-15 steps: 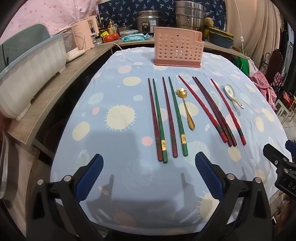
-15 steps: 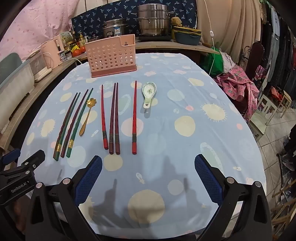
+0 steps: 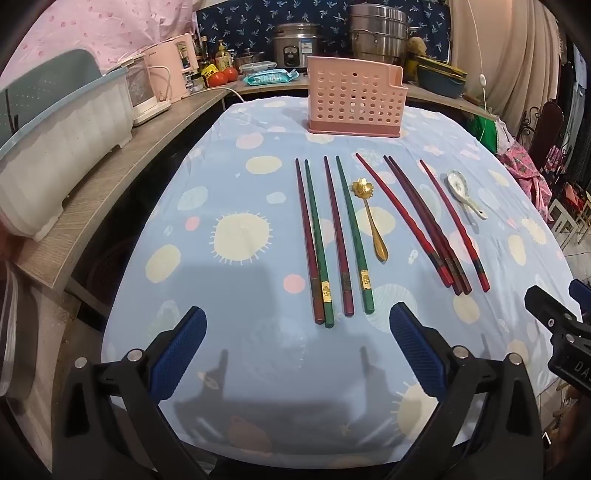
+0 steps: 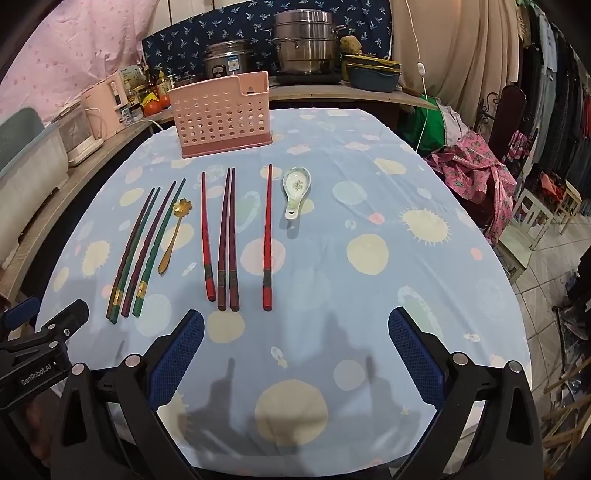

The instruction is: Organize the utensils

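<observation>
Nothing on the table has shifted since half a second ago; both grippers hang where they were, short of the utensils. The pink holder (image 3: 355,98) stands upright at the far end of the table (image 3: 236,424), and through its holes I can't make out anything inside. In front of it the utensils lie flat on the blue dotted cloth: four chopsticks, dark red and green (image 3: 330,240), side by side; just right of them a gold spoon (image 3: 371,218) with a flower-shaped bowl; then four red chopsticks (image 3: 428,225), the middle two touching; and farthest right a white china spoon (image 4: 296,192). The left gripper (image 3: 297,354) has its blue fingers (image 3: 177,354) spread wide with nothing between them, and the right gripper (image 4: 295,354) is just as wide apart and empty. Behind the table, a counter (image 3: 122,177) holds a pale bin (image 3: 55,155), a pink kettle (image 3: 173,70) and steel pots (image 3: 380,33).
</observation>
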